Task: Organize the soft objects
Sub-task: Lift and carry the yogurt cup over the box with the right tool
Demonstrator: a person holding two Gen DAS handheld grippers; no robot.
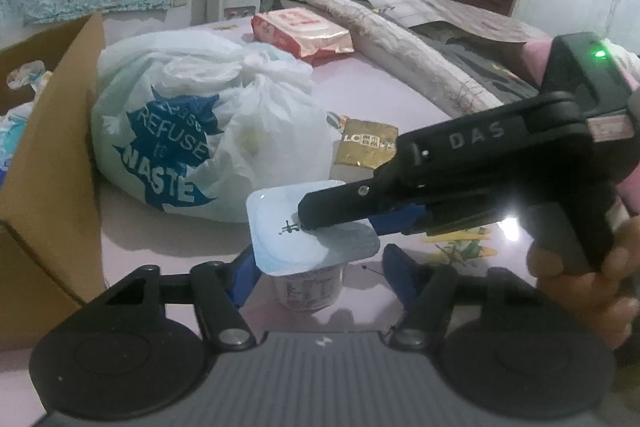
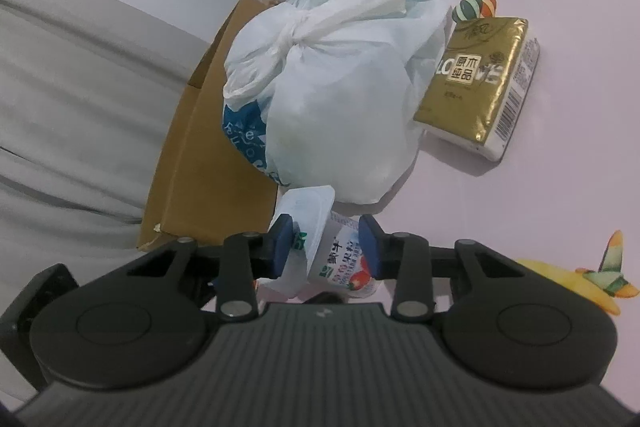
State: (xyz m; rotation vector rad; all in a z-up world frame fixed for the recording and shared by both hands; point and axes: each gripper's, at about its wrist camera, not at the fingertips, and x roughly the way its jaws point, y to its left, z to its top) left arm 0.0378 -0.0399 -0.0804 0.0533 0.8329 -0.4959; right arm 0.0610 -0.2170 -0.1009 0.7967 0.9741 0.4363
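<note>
Yogurt cup [image 1: 306, 267], small white plastic with a pale foil lid, stands upright on the pink tabletop [image 1: 380, 95], just in front of the knotted white plastic bag with the blue print [image 1: 208, 131]. Its long axis runs vertical and the lid faces up.

Left to right in my left wrist view: brown cardboard box [image 1: 52, 163] with its flap up, then the bag touching the box wall, then the cup. The gold tissue pack [image 1: 366, 143] sits just behind the cup, and a red-and-white soft packet [image 1: 300, 31] lies further back beside a rolled beige mat [image 1: 404, 47].

My left gripper [image 1: 320, 277] is about half open. Its blue pads sit either side of the cup body, the left one tucked under the lid edge. I can't tell whether either one touches.

My right gripper [image 2: 326, 247] comes in from the right, rolled on its side. One black finger [image 1: 340, 205] lies across the lid top. In the right wrist view its blue pads [image 2: 370, 247] bracket the cup [image 2: 340, 259] top to bottom. One pad sits at the lid rim and the other near the base. The jaws are narrow, but I can't tell if the grip is firm.

My hand [image 1: 580, 275] holds the right gripper's handle at the right edge.
</note>
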